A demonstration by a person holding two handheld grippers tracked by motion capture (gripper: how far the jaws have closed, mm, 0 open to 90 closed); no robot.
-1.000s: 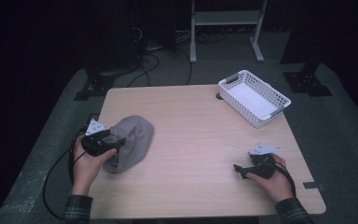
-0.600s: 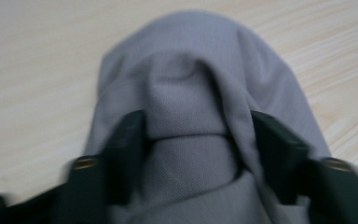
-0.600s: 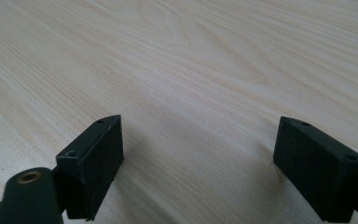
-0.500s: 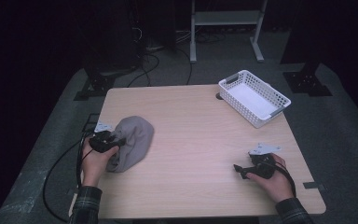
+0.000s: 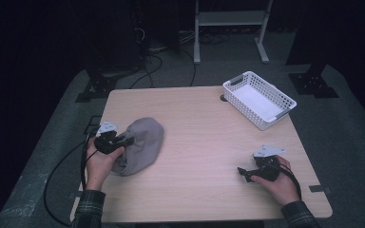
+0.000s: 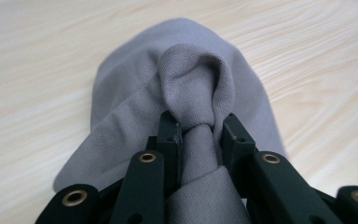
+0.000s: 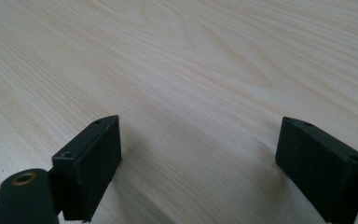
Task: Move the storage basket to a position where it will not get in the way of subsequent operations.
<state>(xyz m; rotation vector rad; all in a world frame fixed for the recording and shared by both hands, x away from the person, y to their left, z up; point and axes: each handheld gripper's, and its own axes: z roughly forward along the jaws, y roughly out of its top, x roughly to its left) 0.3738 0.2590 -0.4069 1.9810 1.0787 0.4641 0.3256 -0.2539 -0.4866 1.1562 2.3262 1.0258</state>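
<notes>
The grey cloth (image 5: 141, 145) lies on the left side of the desk (image 5: 204, 142), close to the near edge. Its long side runs from the near left up toward the far right. The left gripper (image 5: 123, 141) is at the cloth's left edge, and the cloth stretches away from it to the right. In the left gripper view, the left gripper (image 6: 198, 128) has just been closing, and now a bunched fold of the cloth (image 6: 193, 88) is pinched tight between its two black jaws. The left hand is the nearer one by far. The right gripper (image 5: 243, 173) rests on the near right of the desk, well apart from the cloth. Its jaws stand wide with just bare wood between them (image 7: 198, 154). A white basket (image 5: 259, 99) sits at the far right corner.

A second ago the left gripper sat on the cloth's left part with its jaws wider. Now the hand has slid a little nearer, and the cloth is gripped. The right hand has stayed put.
</notes>
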